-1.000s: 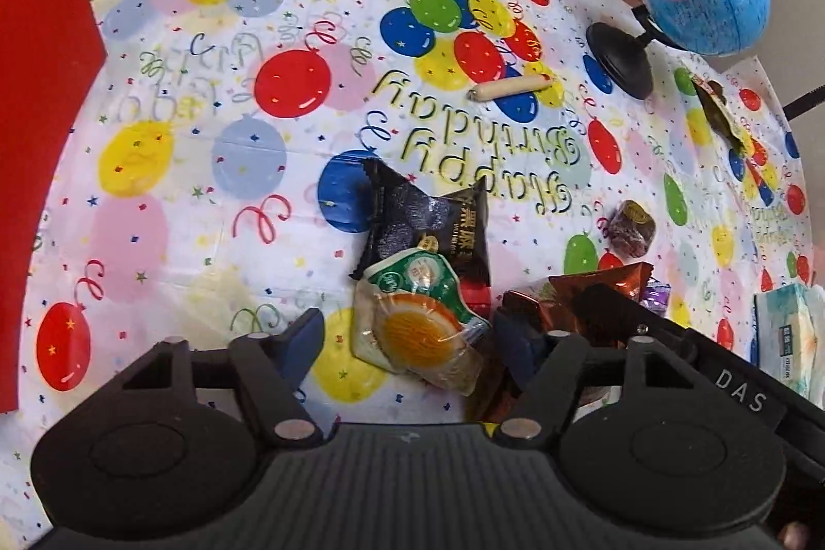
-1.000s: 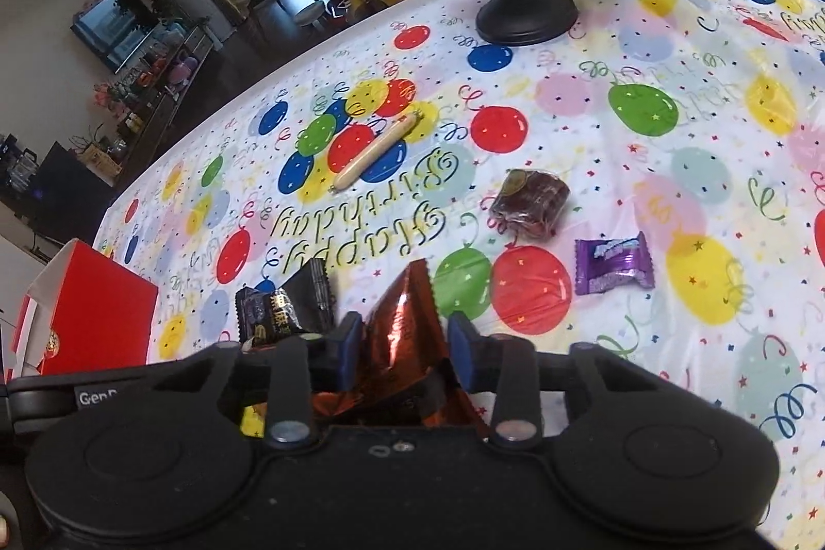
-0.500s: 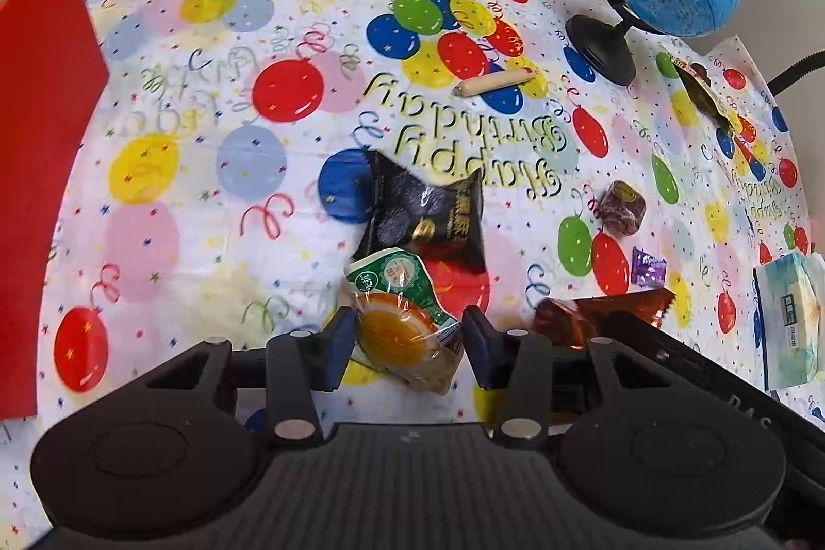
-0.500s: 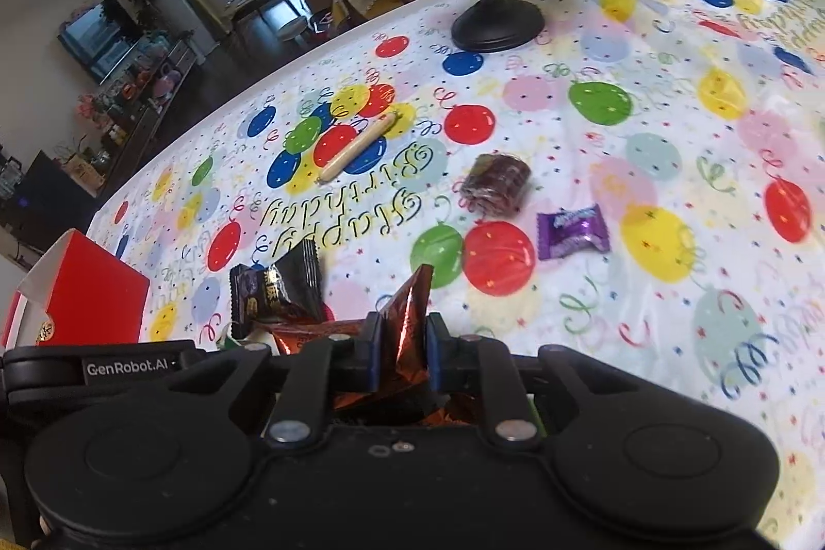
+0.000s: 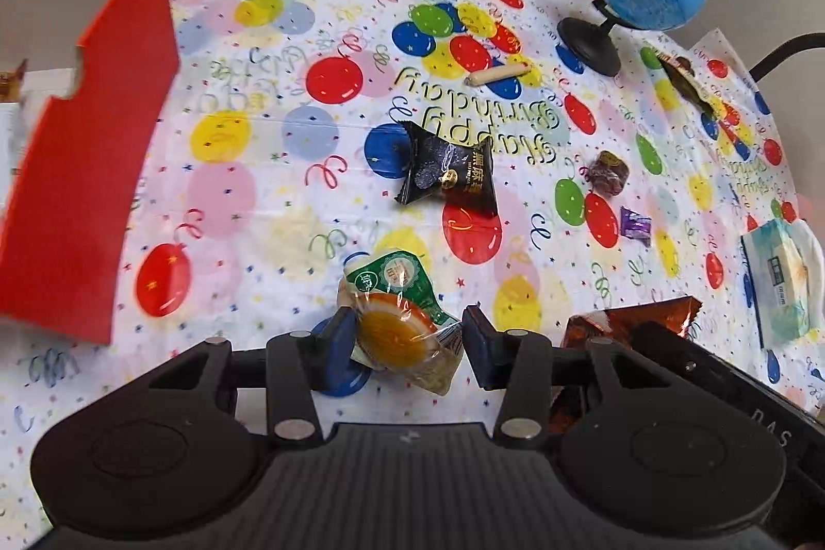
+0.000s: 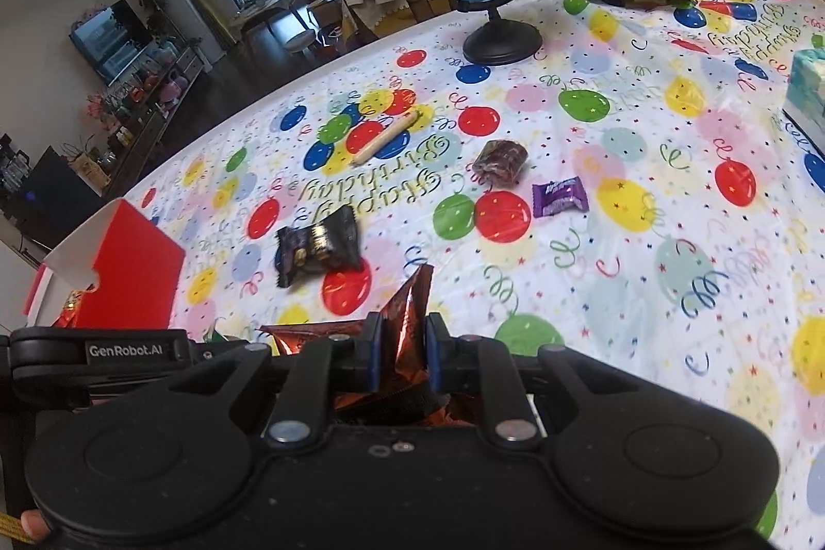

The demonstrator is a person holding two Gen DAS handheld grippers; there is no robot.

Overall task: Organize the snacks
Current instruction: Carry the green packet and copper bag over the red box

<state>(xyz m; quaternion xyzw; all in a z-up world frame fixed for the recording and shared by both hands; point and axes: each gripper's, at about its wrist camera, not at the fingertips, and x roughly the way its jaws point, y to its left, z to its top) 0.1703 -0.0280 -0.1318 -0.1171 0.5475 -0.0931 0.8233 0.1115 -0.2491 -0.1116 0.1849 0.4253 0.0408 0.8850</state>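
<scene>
Your right gripper (image 6: pixel 401 351) is clamping the copper foil packet (image 6: pixel 407 318). Your left gripper (image 5: pixel 410 341) is straddling the cake pack (image 5: pixel 399 318) with its jaws apart, so you're not gripping yet. It's looking light, crinkly and slippery, so pinch across the round orange middle, gently. The black packet (image 5: pixel 448 179) is lying further out, and the red box (image 5: pixel 87 168) is waiting far left.

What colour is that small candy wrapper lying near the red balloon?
Purple, with pale lettering. The candy shows best in the right wrist view.
</scene>
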